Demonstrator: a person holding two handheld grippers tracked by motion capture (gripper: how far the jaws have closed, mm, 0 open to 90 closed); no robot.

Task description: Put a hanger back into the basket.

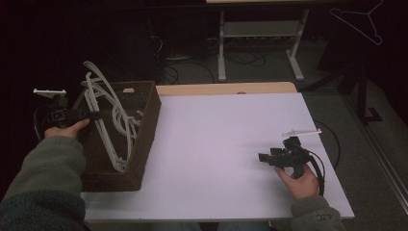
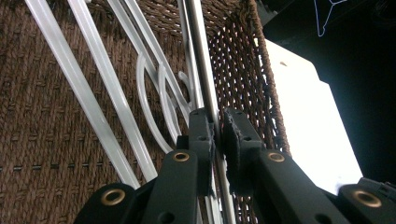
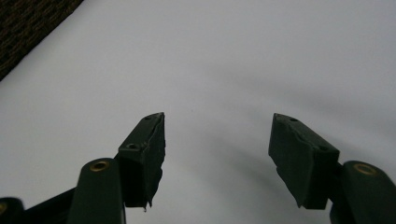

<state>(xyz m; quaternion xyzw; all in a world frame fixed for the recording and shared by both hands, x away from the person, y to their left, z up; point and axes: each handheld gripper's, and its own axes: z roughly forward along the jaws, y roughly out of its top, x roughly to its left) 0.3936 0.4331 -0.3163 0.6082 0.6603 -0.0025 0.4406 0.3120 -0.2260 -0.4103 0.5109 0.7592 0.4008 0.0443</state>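
Several white plastic hangers (image 1: 103,110) lean in a dark brown woven basket (image 1: 146,139) at the table's left end. My left gripper (image 1: 98,114) reaches over the basket's left rim among them. In the left gripper view its jaws (image 2: 218,119) stand only slightly apart around one thin hanger bar (image 2: 201,56), with a sliver of gap beside the bar. My right gripper (image 1: 262,158) rests low over the white table (image 1: 216,134) at the right, pointing left. Its jaws (image 3: 217,123) are wide open with nothing between them.
A wooden strip (image 1: 226,88) runs along the table's far edge. One more hanger (image 1: 365,21) hangs in the dark at the top right. A metal table frame (image 1: 260,43) and cables lie on the floor beyond.
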